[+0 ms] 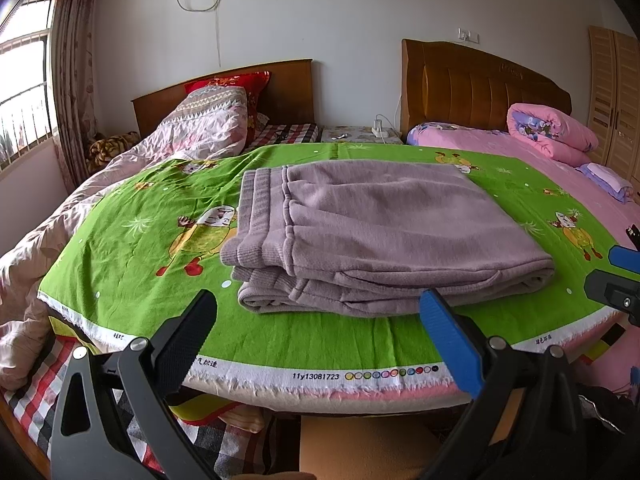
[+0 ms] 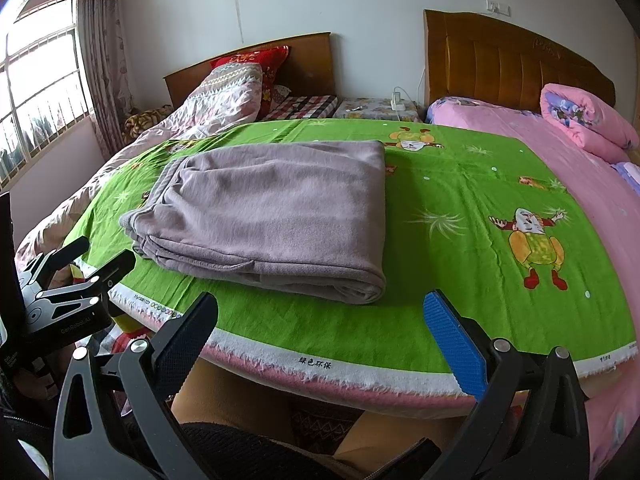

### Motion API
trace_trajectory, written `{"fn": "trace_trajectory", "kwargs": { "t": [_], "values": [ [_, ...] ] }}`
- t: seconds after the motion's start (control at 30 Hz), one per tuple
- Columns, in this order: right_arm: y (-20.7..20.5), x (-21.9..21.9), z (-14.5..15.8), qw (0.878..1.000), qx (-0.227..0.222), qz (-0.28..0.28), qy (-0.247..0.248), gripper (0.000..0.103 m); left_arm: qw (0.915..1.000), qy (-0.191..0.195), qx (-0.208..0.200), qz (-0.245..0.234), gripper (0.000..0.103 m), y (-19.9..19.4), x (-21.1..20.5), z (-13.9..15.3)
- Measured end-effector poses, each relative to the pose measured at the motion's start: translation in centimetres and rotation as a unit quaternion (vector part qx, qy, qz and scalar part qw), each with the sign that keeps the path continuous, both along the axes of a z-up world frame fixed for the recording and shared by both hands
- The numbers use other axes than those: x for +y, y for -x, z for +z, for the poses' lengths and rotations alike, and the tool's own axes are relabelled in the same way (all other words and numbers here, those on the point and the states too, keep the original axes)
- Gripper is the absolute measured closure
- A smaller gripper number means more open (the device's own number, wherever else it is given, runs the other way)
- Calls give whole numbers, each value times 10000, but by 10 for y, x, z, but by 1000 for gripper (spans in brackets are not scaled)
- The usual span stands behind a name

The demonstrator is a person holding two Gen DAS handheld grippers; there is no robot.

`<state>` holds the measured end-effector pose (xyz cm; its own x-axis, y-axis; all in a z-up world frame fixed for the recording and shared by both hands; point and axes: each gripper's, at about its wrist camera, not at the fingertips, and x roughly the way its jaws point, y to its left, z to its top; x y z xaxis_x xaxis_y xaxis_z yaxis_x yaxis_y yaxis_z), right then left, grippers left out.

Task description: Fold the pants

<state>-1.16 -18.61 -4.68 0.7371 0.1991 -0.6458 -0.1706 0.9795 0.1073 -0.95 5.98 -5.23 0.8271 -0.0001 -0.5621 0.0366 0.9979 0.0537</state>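
Pants [image 1: 372, 236], folded into a thick mauve stack, lie on the green cloth [image 1: 132, 248] over the bed, waistband at 9 o'clock. Left gripper [image 1: 320, 332] hangs at 6 o'clock of them, spread wide, holding nothing. Right gripper [image 2: 324, 328] likewise gapes wide, clear of the fabric.
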Motion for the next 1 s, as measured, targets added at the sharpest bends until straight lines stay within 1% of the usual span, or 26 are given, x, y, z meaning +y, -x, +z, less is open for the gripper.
{"fn": "trace_trajectory", "kwargs": {
  "t": [0.33, 0.47, 0.6, 0.83, 0.93, 1.0],
  "values": [
    [0, 0, 0, 10000, 2, -3, -1, 4, 10000, 2, 14, 27, 2, 0, 2, -2],
    [0, 0, -1, 10000, 8, 23, -4, 4, 9999, -79, 48, 75, 2, -1, 1, -3],
    [-1, -3, -2, 10000, 35, 53, -49, 4, 9998, -169, 94, 26, 2, -4, -3, -5],
    [-6, -9, -3, 9997, 94, 75, -219, 4, 9993, -356, -40, -103, 2, -8, -13, -5],
    [-11, -11, -6, 9995, 133, 122, -249, 4, 9993, -365, -44, -114, 2, -12, -16, -4],
    [-17, -14, -8, 9993, 178, 136, -284, 4, 9994, -327, -133, -53, 2, -12, -16, -1]
  ]
}}
